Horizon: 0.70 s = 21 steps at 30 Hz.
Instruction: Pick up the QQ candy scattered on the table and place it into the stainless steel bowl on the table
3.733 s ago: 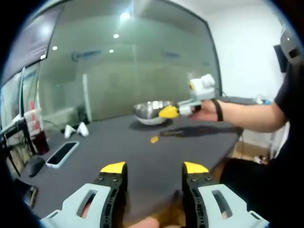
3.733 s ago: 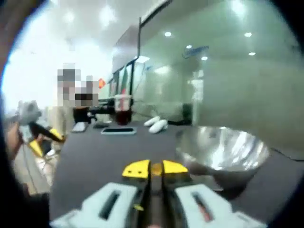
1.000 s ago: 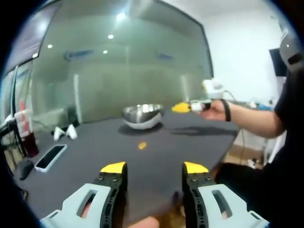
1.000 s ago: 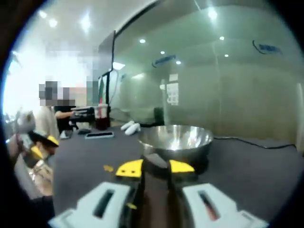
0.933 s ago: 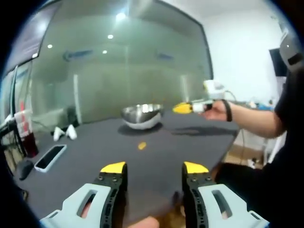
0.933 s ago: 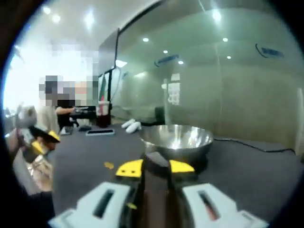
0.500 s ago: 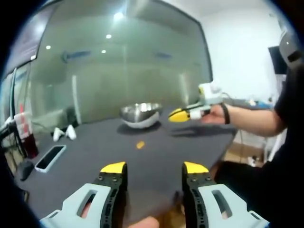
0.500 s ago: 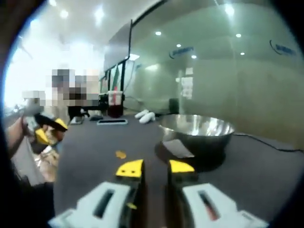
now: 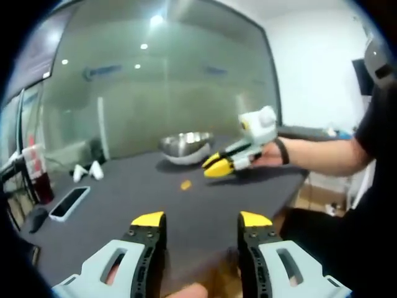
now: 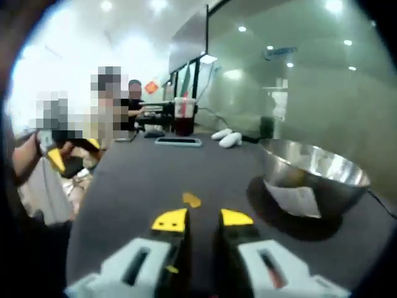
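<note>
The left gripper [image 9: 201,218] hung with its jaws spread wide and empty above the near edge of the dark table [image 9: 124,192]; the right gripper [image 10: 203,218] had its jaws slightly parted, gripping nothing, just short of one orange QQ candy [image 10: 191,199] lying mid-table; the stainless steel bowl [image 10: 312,176] stood beyond it, nearer the far edge; a phone [image 9: 69,203] lay toward the left edge.
</note>
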Each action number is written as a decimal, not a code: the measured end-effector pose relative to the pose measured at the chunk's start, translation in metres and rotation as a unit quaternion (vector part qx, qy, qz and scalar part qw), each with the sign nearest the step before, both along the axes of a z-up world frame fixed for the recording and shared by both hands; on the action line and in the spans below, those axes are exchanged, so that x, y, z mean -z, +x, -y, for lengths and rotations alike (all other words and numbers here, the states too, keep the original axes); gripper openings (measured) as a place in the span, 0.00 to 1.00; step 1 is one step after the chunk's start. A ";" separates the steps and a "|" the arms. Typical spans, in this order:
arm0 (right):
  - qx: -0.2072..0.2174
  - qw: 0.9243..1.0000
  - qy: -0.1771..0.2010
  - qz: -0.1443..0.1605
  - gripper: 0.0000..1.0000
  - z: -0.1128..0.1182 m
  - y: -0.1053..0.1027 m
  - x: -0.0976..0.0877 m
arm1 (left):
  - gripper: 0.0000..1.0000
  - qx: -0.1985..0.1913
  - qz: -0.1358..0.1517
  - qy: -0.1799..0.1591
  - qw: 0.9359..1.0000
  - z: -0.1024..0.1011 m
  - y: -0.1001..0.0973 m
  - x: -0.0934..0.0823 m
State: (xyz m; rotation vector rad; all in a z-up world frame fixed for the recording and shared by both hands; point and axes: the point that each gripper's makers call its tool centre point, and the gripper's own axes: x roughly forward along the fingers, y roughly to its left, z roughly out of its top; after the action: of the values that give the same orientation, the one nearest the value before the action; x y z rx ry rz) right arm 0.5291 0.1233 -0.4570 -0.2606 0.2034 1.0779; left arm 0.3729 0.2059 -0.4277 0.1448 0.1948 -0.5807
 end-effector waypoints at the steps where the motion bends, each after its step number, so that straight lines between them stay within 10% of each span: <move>1: -0.002 1.000 -0.001 -0.002 0.20 -0.004 0.002 0.001 | 0.47 -0.001 0.000 0.000 1.000 -0.001 0.000 0.000; 21: -0.029 0.999 -0.030 -0.012 0.15 -0.032 0.009 0.020 | 0.47 -0.015 -0.001 -0.005 1.000 -0.013 -0.003 0.001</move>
State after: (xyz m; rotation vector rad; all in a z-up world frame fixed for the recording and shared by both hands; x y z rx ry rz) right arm 0.5382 0.1554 -0.4773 -0.3095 0.2519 1.1331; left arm 0.3700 0.2185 -0.4288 0.1308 0.1965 -0.5512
